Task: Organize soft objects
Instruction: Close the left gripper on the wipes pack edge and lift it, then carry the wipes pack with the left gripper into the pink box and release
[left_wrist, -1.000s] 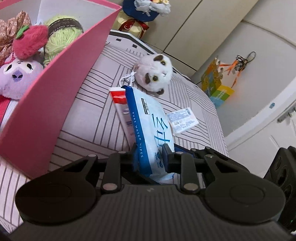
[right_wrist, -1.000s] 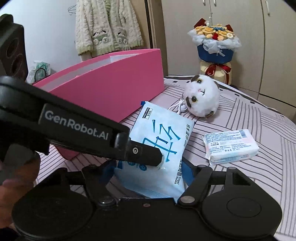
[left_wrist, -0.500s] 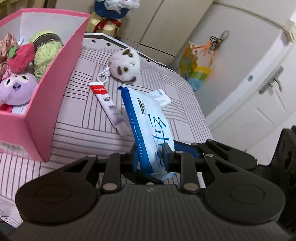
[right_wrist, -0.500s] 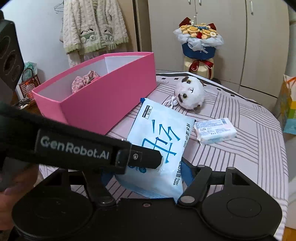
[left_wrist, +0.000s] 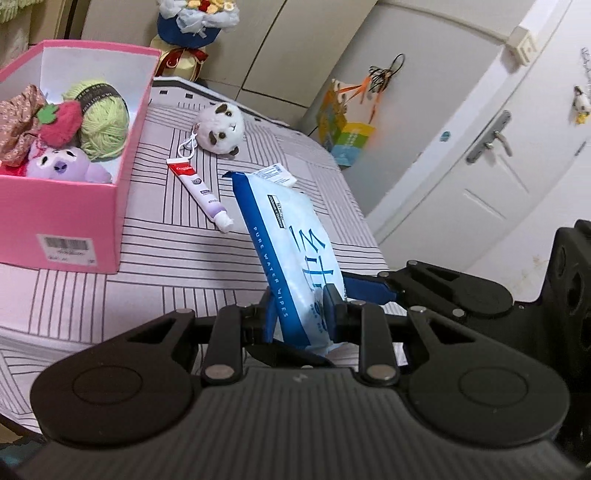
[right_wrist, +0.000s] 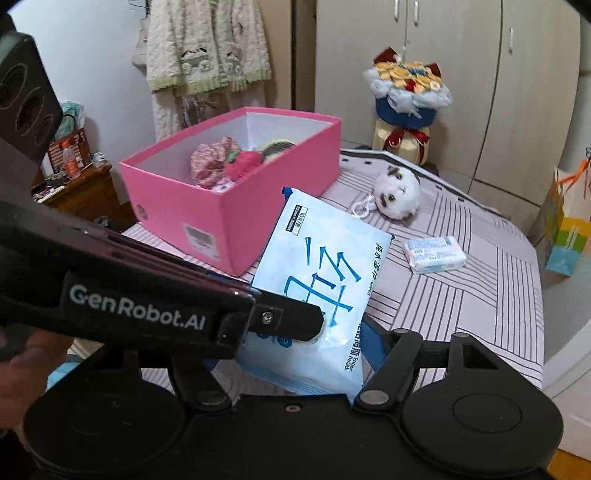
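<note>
My left gripper (left_wrist: 301, 306) is shut on the near end of a blue-and-white wet wipes pack (left_wrist: 295, 251) and holds it edge-up above the striped bed. My right gripper (right_wrist: 291, 354) sits around the same pack (right_wrist: 325, 280) across its width; the left gripper's arm (right_wrist: 155, 314) crosses in front. The pink box (left_wrist: 122, 158) stands at the left with a green yarn ball (left_wrist: 105, 114), a red plush strawberry and a purple plush (left_wrist: 62, 164) inside. A white round plush (left_wrist: 221, 129), a toothpaste tube (left_wrist: 199, 192) and a small tissue pack (right_wrist: 434, 254) lie on the bed.
The bed's striped cover (left_wrist: 166, 258) ends at the right edge, with a white door (left_wrist: 491, 166) and a coloured paper bag (left_wrist: 347, 136) beyond. A flower bouquet (right_wrist: 406, 96) stands behind the bed by the wardrobe. A wooden side table (right_wrist: 77, 192) is at the left.
Both grippers have risen and pulled back with the wipes pack, lifting it well off the bed. The box, plush, toothpaste and tissue pack now look farther away.
</note>
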